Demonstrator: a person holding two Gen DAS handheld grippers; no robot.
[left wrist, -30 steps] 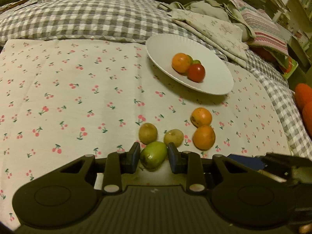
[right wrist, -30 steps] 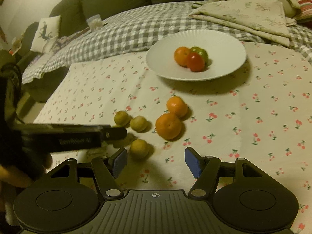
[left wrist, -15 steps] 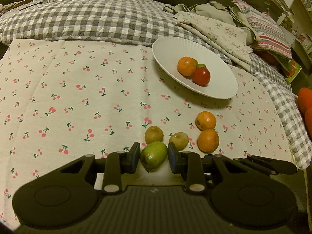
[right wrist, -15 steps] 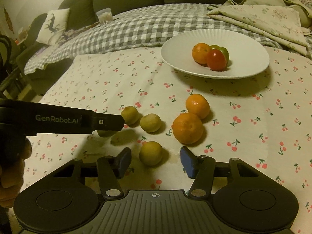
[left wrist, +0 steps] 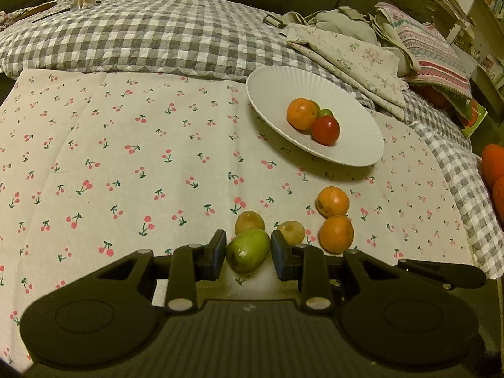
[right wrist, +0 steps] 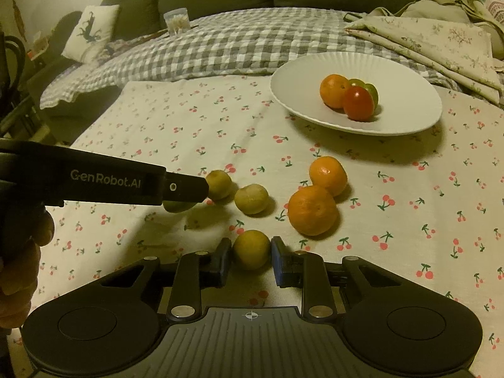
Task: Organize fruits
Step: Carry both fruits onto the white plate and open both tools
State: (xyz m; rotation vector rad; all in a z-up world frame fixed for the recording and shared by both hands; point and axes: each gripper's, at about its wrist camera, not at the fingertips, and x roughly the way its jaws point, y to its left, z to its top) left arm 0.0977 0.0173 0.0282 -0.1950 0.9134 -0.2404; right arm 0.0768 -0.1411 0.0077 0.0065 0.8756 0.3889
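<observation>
We hold one fruit in each gripper, and both grips look chosen for a carry to the white plate (right wrist: pixel 406 119), which sits well apart at the far side of the cherry-print cloth (left wrist: pixel 126 157). The left gripper (left wrist: pixel 248 253) has its jaws closed on a green fruit (left wrist: pixel 247 250), pinching it across its narrow width so the longer body pokes out ahead of the pads. It hangs a little above the cloth, judging by the shadow under it in the right wrist view. The right gripper (right wrist: pixel 251 256) has its jaws shut on a small yellow fruit (right wrist: pixel 251 249), taken squarely at its widest part, low by the cloth.

The green fruit is oval, smooth and glossy, with a brownish blemish on its near end. The yellow one is round, dull-skinned and faintly mottled. Two more yellow fruits (right wrist: pixel 252 198) and two oranges (right wrist: pixel 312 209) lie on the cloth between us and the plate, which already holds an orange, a red fruit and something green behind them.
</observation>
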